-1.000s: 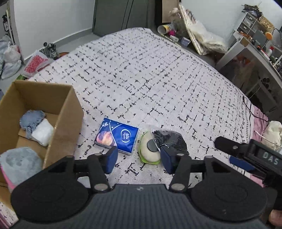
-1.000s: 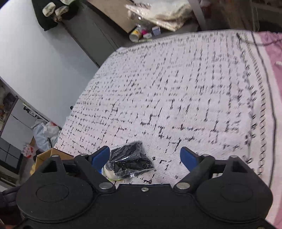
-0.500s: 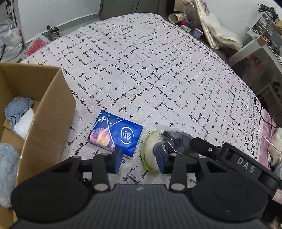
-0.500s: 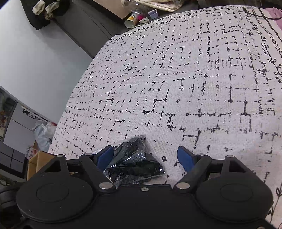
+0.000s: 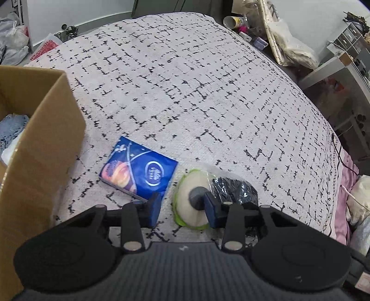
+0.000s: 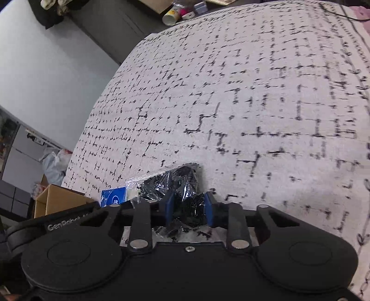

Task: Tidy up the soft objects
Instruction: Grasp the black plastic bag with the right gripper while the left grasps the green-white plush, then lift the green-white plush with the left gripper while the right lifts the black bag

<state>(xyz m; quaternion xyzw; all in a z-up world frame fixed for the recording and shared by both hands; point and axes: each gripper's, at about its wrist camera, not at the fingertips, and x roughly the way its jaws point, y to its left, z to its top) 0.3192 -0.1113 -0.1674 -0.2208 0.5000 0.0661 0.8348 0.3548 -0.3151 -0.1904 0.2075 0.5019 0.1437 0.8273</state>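
A clear bag of black fabric [image 6: 178,185] lies on the patterned bedspread [image 6: 254,92]. My right gripper [image 6: 188,209] is shut on this bag, its blue pads pressing the near end. The bag also shows in the left wrist view [image 5: 233,187], beside a white mask with a green rim [image 5: 192,203] and a blue tissue pack [image 5: 141,171]. My left gripper [image 5: 182,209] is open, low over the bedspread, with the mask between its pads. A cardboard box [image 5: 41,143] at the left holds soft blue and white items [image 5: 11,129].
The bedspread [image 5: 185,81] stretches away ahead. Clutter, a cup [image 5: 231,20] and bags stand beyond the far edge. A desk [image 5: 342,64] and pink bedding [image 5: 346,192] are at the right. Plastic bags [image 5: 11,39] lie on the floor at the left.
My right gripper has moved onto the black bag and shut on it. My left gripper has moved forward and lower, so the mask now sits between its pads.
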